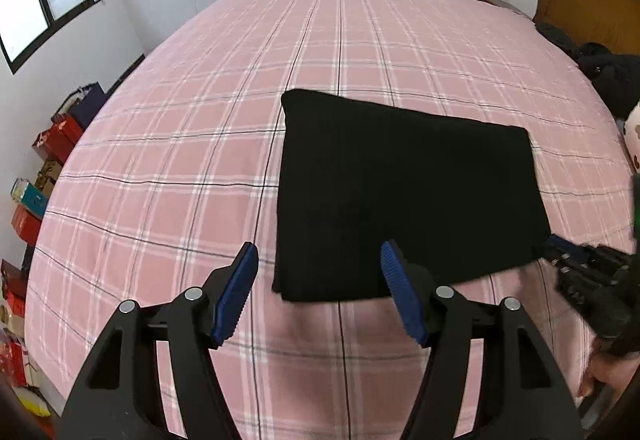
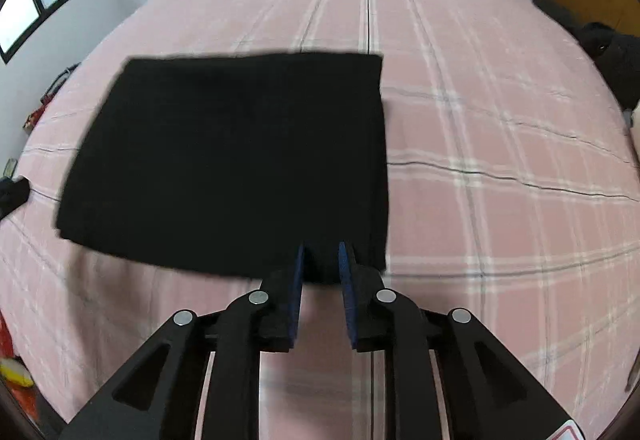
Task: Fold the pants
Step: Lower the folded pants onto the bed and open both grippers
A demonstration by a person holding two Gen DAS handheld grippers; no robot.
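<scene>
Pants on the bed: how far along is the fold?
Done: the black pants lie as a flat, compact rectangle on the pink plaid bedspread. In hand: the right tool sits nearly closed at their near edge; the left tool hangs open, empty. Left: maybe release only.

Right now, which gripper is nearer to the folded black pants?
Right. The right gripper has its narrow jaws at the near edge of the pants, fabric between the fingertips. The left gripper is open, held clear in front of the pants' near-left corner.
</scene>
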